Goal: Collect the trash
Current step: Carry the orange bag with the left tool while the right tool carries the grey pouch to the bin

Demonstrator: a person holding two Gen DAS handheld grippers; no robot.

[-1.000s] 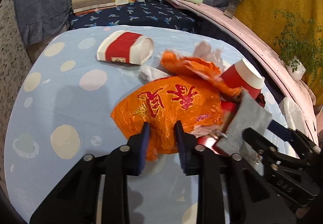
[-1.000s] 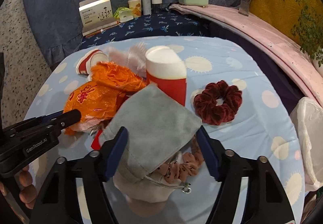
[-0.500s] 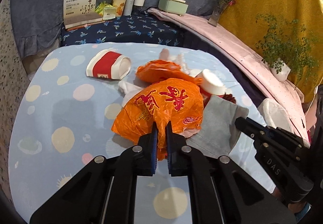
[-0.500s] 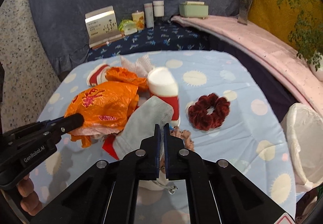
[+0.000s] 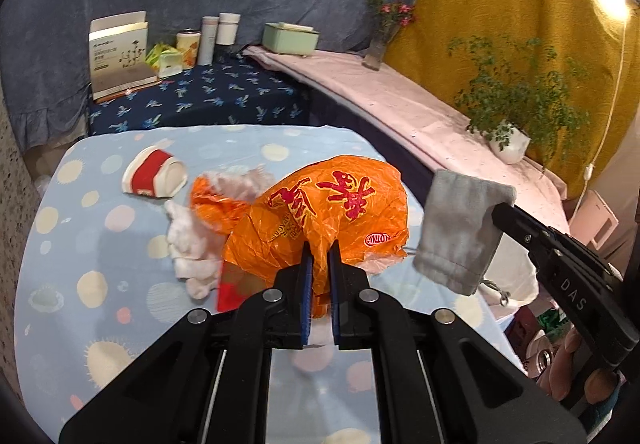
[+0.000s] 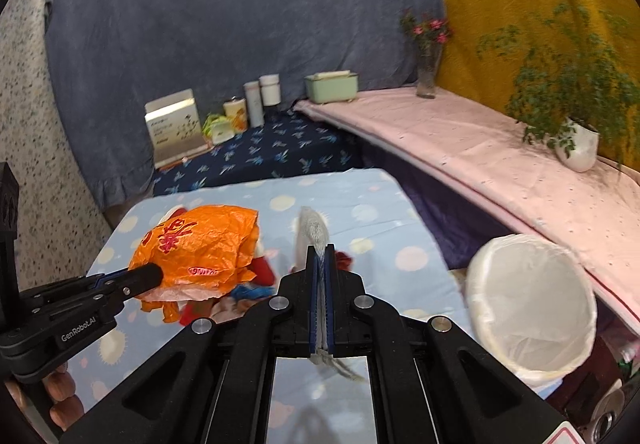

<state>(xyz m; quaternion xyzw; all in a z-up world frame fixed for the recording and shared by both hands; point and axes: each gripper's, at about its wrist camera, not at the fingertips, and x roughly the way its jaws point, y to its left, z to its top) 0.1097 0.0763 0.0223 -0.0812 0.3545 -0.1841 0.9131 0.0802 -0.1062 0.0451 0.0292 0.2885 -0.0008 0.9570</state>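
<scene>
Left gripper (image 5: 319,256) is pinching the lower edge of the orange plastic bag (image 5: 328,211), its 2 jaws pressed together on the film; the bag is hanging lifted above the spotted blue tablecloth (image 5: 100,284). Right gripper (image 6: 321,276) is clamping the grey cloth pouch (image 5: 460,232), jaws pressed flat against the fabric, and the pouch is dangling clear of the table, just beside the bag.

On the cloth, a red-and-white paper cup (image 5: 154,177) is lying on its side, well apart from the grippers. White tissue wads (image 5: 188,248) are lying just beside a second crumpled orange bag (image 5: 212,203). Red packaging (image 5: 234,284) is showing under the lifted bag.

In the right wrist view, a bin lined with a white bag (image 6: 532,300) is standing beside the table's right edge, mouth open. A dark red item (image 6: 344,260) is partly hidden behind the right gripper; identity cannot be told.
</scene>
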